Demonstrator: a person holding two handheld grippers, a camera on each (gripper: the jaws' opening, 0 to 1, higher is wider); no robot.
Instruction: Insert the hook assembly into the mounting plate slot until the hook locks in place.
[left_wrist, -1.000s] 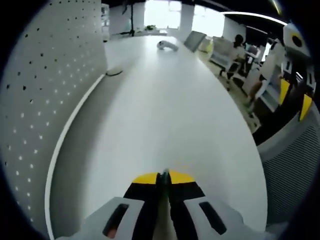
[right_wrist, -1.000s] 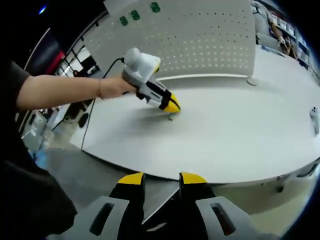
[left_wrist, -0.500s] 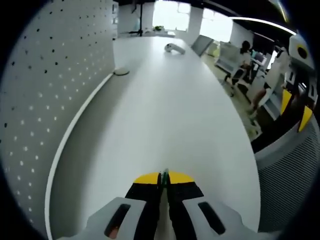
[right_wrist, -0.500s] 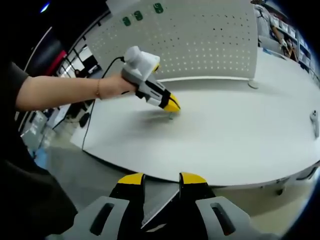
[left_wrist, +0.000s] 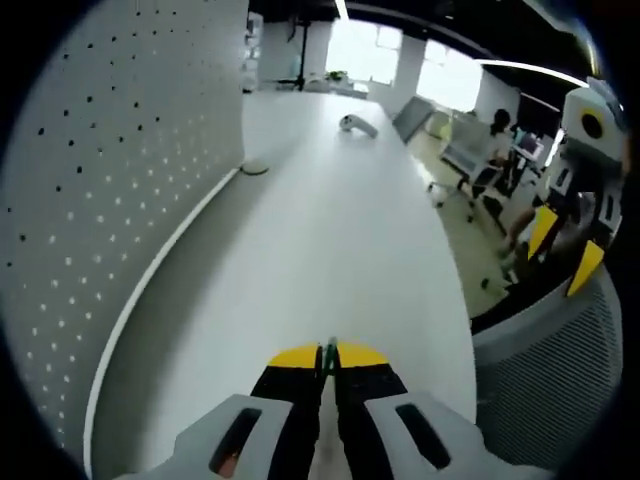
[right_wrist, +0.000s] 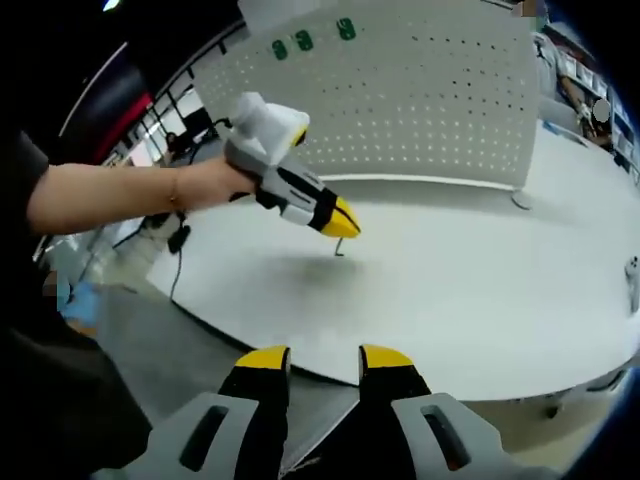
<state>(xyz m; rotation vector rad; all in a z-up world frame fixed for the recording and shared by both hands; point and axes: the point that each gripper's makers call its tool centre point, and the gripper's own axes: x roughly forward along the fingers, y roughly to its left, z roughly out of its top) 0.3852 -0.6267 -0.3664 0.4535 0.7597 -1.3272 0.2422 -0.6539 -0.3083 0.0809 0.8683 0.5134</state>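
Right gripper view: our left tool (right_wrist: 343, 222) hangs above the white table (right_wrist: 470, 290), jaws pinching the small hook (right_wrist: 339, 247) to carry it toward the pegboard (right_wrist: 420, 90). Our right tool (right_wrist: 324, 362) stands spread and empty at the table's edge.

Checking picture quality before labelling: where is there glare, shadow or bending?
Left gripper view: windows blow out white and the pegboard bows with fisheye curve. Right gripper view: a soft shadow lies on the table under the left tool.
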